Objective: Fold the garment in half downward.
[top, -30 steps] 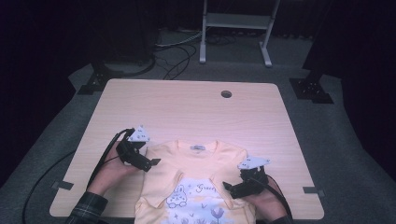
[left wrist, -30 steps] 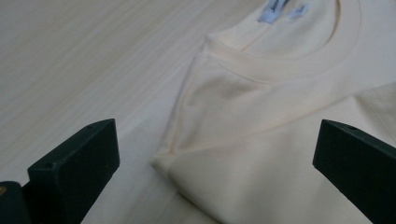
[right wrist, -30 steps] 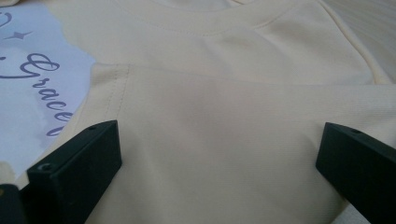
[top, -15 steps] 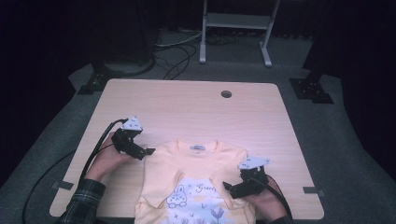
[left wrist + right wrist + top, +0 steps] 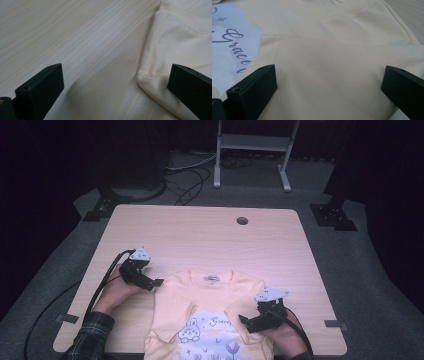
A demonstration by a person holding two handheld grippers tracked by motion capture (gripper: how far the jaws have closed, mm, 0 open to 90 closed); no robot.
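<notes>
1. Pale yellow cotton T-shirt with a printed bunny [image 5: 210,320] lies flat on the light wooden surface [image 5: 210,235], collar toward the far edge, its long axis running from collar toward the person.
2. The left tongs [image 5: 159,282] stand wide apart, holding nothing, just off the shirt's left shoulder; in the left gripper view the folded sleeve corner [image 5: 150,77] lies toward the right jaw.
3. The right tongs [image 5: 242,319] are also apart, hovering over the folded-in right sleeve [image 5: 332,75].
4. Judging by this, the left tongs are nearer a free edge, and must travel sideways onto the cloth.
</notes>
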